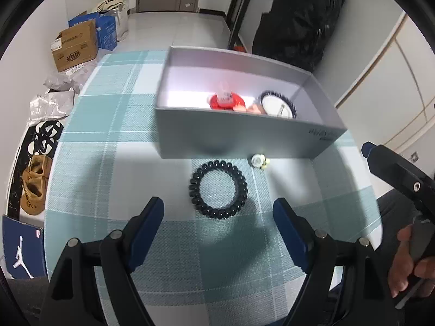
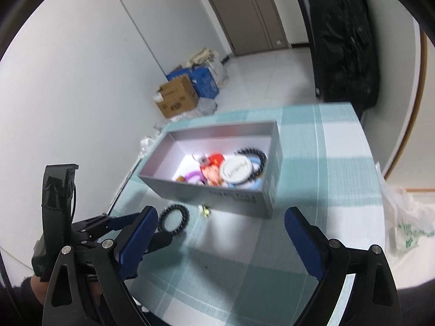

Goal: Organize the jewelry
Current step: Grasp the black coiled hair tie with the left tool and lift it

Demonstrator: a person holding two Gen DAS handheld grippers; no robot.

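A black spiral hair tie lies flat on the teal checked tablecloth, just ahead of my left gripper, whose blue-padded jaws stand open and empty on either side of it. A small white-and-yellow trinket rests against the front wall of the grey box. Inside the box are a red piece and a round white piece with a black rim. My right gripper hovers open and empty over the cloth in front of the box, to the right of the hair tie.
The table's left edge drops to a floor with cardboard boxes, shoes and plastic wrapping. A plastic bag lies at the right edge. A black bag stands behind the table. A hand grips the right tool.
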